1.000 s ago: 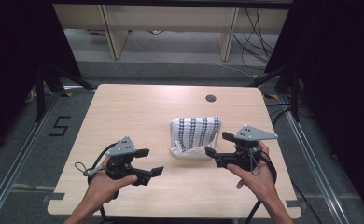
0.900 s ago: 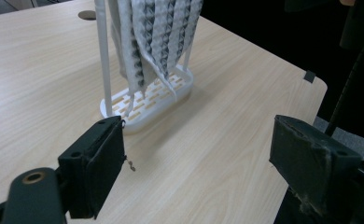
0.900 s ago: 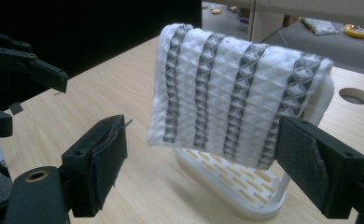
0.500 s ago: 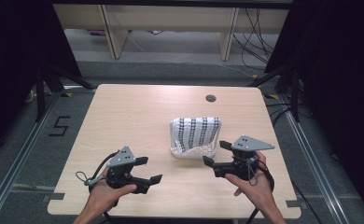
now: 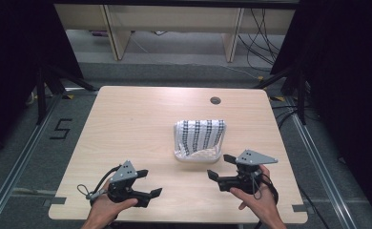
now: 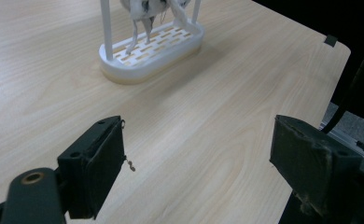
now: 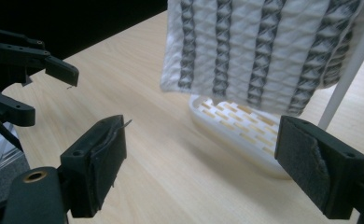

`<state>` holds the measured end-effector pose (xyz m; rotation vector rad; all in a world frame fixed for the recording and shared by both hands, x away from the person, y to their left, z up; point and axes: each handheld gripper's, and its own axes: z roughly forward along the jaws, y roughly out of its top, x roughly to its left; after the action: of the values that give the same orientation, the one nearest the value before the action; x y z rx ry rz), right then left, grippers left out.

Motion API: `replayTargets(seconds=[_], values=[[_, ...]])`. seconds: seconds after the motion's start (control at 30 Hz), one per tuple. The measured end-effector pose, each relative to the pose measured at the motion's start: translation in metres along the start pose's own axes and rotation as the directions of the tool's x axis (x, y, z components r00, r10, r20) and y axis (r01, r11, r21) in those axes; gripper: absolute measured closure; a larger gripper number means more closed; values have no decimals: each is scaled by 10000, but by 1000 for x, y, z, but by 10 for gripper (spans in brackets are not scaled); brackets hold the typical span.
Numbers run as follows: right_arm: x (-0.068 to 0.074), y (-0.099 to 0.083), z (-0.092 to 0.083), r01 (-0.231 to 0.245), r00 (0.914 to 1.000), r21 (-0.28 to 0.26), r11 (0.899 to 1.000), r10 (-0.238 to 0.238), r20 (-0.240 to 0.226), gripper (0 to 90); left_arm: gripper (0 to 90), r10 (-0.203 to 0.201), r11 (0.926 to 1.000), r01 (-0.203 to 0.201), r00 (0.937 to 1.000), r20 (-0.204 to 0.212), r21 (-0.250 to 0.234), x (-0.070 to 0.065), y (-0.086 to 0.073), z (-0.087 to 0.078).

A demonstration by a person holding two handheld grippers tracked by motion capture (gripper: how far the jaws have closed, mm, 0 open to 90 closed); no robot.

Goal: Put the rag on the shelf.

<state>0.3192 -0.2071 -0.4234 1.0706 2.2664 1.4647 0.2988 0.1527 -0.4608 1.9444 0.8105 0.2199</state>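
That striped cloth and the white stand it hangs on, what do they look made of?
The striped cloth looks like soft woven cotton, matte, with a raised waffle texture between the dark stripes; possibly a dish towel. The white stand looks like moulded plastic, smooth with a slight sheen, going by its slotted base and thin uprights. The table looks like pale wood-grain laminate.

towel (image 5: 201, 134) — white with dark patterned stripes, draped over a rack, hanging down its sides | rack (image 6: 152, 46) — white, oval slotted base with thin upright posts, standing upright on the table | place: right of centre, nearer the right gripper (image 5: 221, 168) than the left gripper (image 5: 148, 182), touched by neither
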Motion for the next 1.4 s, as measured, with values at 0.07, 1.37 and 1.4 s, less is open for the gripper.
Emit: replayTargets(seconds=[0.07, 1.37, 1.4], values=[[1, -4, 0, 130, 9999, 141, 9998, -130, -27, 177, 170, 17, 10000, -17, 10000, -54, -33, 0, -6, 2], [9, -69, 8, 822, 9964, 1793, 9804, -773, -341, 168, 167, 529, 9959, -500, 9979, -371, 760, -7, -42, 7], [9, -70, 9, 833, 9964, 1754, 9810, -789, -322, 168, 167, 609, 9951, -576, 9974, -394, 805, -6, -42, 7]])
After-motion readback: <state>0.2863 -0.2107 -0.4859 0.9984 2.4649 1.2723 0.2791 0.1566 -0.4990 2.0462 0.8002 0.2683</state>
